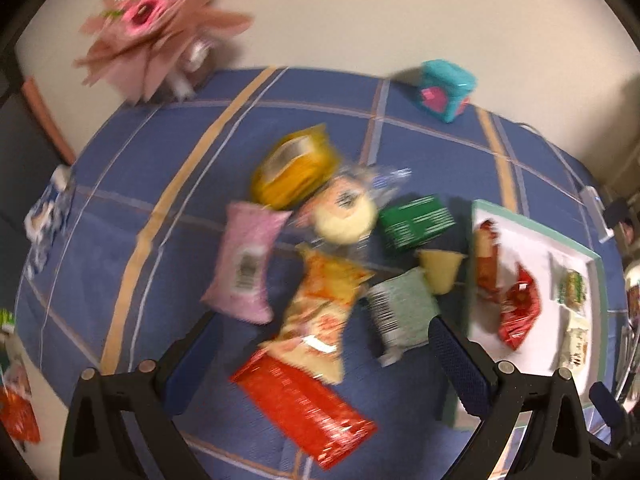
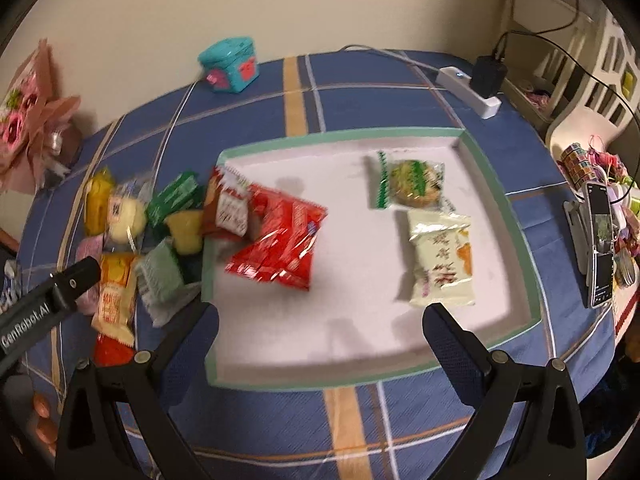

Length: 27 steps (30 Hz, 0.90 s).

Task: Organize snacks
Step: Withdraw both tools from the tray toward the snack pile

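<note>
Between the spread fingers of the left tool (image 1: 328, 364), held apart and empty above the blue checked surface (image 1: 132, 264): a red packet (image 1: 304, 412), long axis slanting from upper left to lower right. Just beyond, overlapping its upper end, an orange-and-cream packet (image 1: 324, 312) lying nearly lengthwise away from the tool. Left of that, a pink packet (image 1: 248, 264) with a barcode label, long axis roughly upright in the left view; right, a pale green packet (image 1: 404, 312) with a barcode. Farther out, a clear bag with a pale round bun (image 1: 346, 218), a yellow packet (image 1: 296, 168), a dark green box (image 1: 416, 222) with white print too blurred to read, and a small yellow cup (image 1: 440, 272). Far beyond, a teal tin (image 1: 446, 90) by the wall.

Under the right tool (image 2: 320, 332), likewise spread wide and gripping nothing: a white tray (image 2: 352, 340) with a green rim. On the tray, a cream packet (image 2: 442, 258) with red characters, long axis pointing away; beyond it a clear-wrapped round biscuit (image 2: 414, 182) with a green edge; to the left a red packet pile (image 2: 280, 244) and a brown-red packet (image 2: 226, 210) at the tray's left edge. On the left tool's side arm in the right view, "GenRobot.AI" in white. At far right, a white power strip (image 2: 470, 92) and a phone (image 2: 602, 240).
</note>
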### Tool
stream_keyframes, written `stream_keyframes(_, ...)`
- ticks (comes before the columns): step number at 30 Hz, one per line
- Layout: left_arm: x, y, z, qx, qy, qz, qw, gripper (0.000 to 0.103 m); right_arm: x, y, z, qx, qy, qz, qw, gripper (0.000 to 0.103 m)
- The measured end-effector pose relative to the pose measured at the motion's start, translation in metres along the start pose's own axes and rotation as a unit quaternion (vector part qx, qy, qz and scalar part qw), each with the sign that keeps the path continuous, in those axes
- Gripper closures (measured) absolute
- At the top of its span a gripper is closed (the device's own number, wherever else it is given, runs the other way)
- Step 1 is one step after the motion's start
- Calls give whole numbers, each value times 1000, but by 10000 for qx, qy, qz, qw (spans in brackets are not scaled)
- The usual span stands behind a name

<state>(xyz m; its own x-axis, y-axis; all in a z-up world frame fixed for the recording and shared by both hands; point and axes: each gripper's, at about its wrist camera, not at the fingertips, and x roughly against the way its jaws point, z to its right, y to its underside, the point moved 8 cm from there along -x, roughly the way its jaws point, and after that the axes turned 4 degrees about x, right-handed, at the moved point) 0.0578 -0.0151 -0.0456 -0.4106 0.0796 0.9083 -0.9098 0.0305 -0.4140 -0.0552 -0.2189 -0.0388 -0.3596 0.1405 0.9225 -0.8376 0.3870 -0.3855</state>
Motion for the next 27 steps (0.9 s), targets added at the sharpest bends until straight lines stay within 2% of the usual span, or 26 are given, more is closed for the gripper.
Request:
stream_keyframes(3, -4, 3, -25, 129, -195, -133, 9996, 0, 0, 2, -20, 216, -99, -28, 9997, 1)
stream_keyframes(10, -7, 8, -63, 394, -163, -316, 9986, 0, 2, 7, -75, 758, -443, -105, 9961, 1)
stream_keyframes(16, -22, 19, -95, 833, -354, -609, 9940, 0, -10, 21, -111, 1255, -498, -330, 9903, 1)
stream_keyframes(19, -33, 24, -101, 973, -400, -797, 9913, 0, -18, 24, -116, 1311, -434, -446, 9894, 1)
stream_keyframes(22, -44, 31, -98, 1084, -290, -1024, 9884, 0, -25, 25, -113, 1246, -382, -537, 9900, 1)
stream_keyframes(27, -59, 41, -84, 1028, -179, -1308, 9859, 0, -33, 23, -89, 1031, -45, -694, 9922, 1)
